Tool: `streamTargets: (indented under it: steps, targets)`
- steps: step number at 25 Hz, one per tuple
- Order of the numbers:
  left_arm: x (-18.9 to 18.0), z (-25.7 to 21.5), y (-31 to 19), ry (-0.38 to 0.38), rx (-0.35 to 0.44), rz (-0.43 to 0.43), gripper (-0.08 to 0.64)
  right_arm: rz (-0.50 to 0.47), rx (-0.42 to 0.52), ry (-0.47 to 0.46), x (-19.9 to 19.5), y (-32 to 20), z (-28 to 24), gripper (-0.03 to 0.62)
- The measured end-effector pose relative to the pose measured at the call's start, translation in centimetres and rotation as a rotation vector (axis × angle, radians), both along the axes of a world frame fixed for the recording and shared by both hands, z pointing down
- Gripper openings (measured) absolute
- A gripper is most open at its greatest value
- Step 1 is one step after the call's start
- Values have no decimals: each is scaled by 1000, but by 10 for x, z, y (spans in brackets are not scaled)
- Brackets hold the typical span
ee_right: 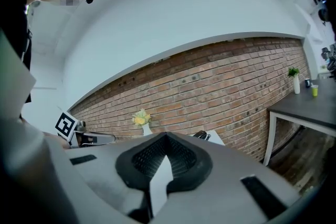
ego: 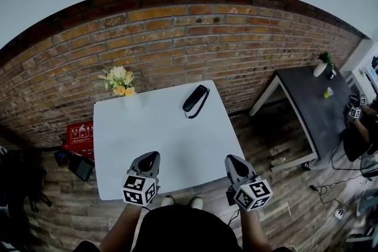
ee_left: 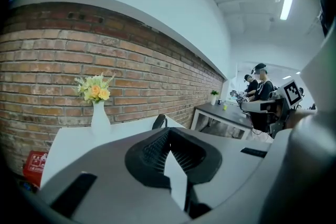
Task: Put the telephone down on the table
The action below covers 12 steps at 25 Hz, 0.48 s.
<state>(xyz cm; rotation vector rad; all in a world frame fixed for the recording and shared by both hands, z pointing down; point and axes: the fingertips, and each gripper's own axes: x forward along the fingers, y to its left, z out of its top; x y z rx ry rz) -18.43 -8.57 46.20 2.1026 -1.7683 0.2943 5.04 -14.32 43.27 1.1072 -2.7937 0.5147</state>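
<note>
The phone (ego: 195, 98) is laid on the table (ego: 165, 144), far side. The left gripper (ego: 152, 157) and right gripper (ego: 233, 160) are held at the near edge, jaws together, empty.

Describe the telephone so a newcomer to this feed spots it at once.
Find the white table before the brick wall. The telephone lies flat near its far right corner. It is the only dark, slim thing on that top; its one neighbour is a vase of yellow flowers, far left.
</note>
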Motion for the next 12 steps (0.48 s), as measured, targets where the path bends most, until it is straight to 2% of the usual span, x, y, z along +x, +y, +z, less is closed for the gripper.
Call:
streamTargets:
  steps: [12]
  targets:
    - [-1, 4, -10, 8, 9, 51, 14, 48, 5, 39, -2, 4, 6, 21]
